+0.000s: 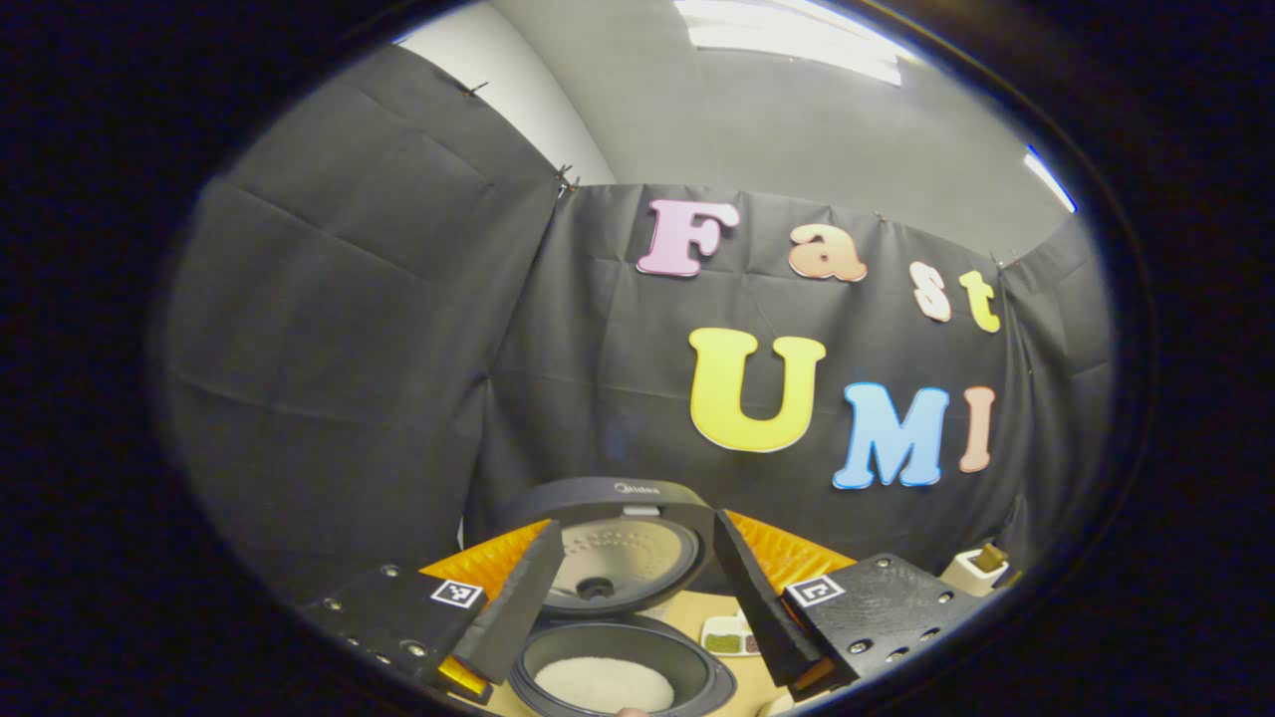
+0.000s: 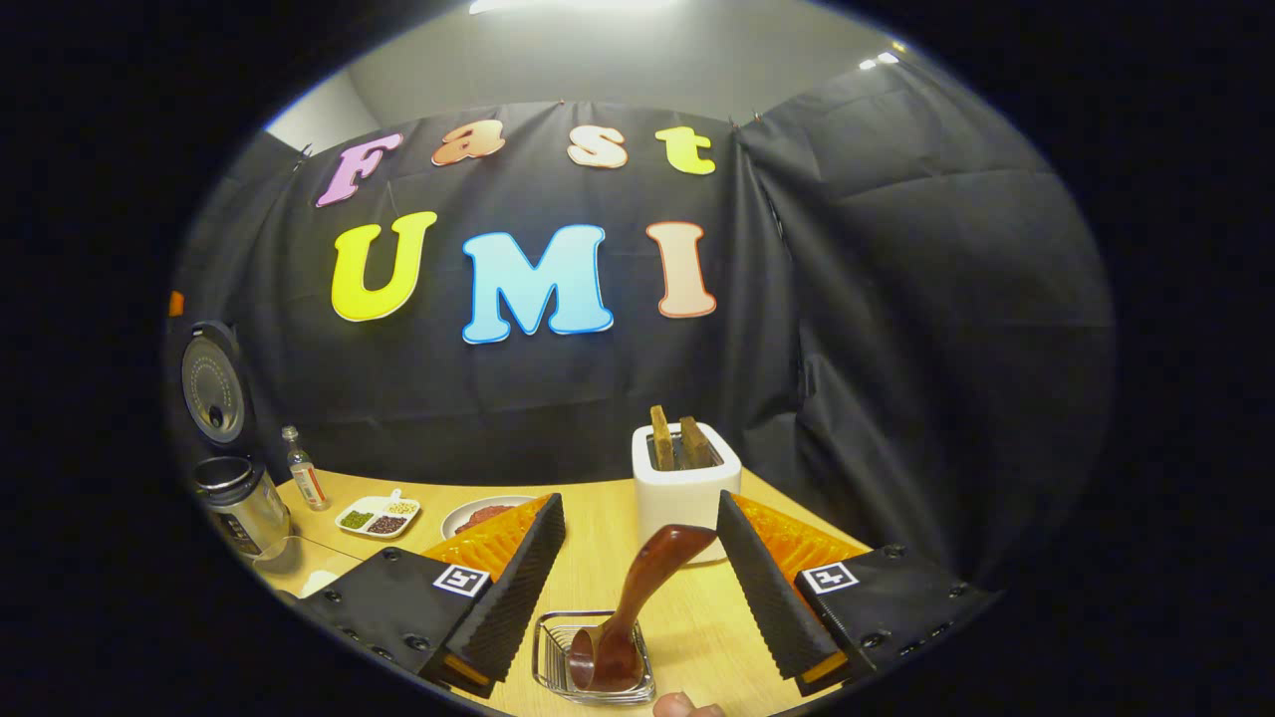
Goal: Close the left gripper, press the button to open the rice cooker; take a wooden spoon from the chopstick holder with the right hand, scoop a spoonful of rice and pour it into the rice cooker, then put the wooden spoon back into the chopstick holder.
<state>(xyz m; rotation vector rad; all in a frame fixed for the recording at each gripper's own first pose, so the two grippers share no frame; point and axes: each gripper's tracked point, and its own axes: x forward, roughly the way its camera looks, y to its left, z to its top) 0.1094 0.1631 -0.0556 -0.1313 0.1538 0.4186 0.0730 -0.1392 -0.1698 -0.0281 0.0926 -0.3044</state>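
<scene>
Wooden table (image 2: 598, 558), black-draped booth.

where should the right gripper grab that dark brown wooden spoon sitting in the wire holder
Grip the dark brown wooden spoon on its free upper handle, coming from above. Its bowl sits down in the wire chopstick holder, while the handle leans up toward the white slotted box, between the right gripper's open fingers.
</scene>
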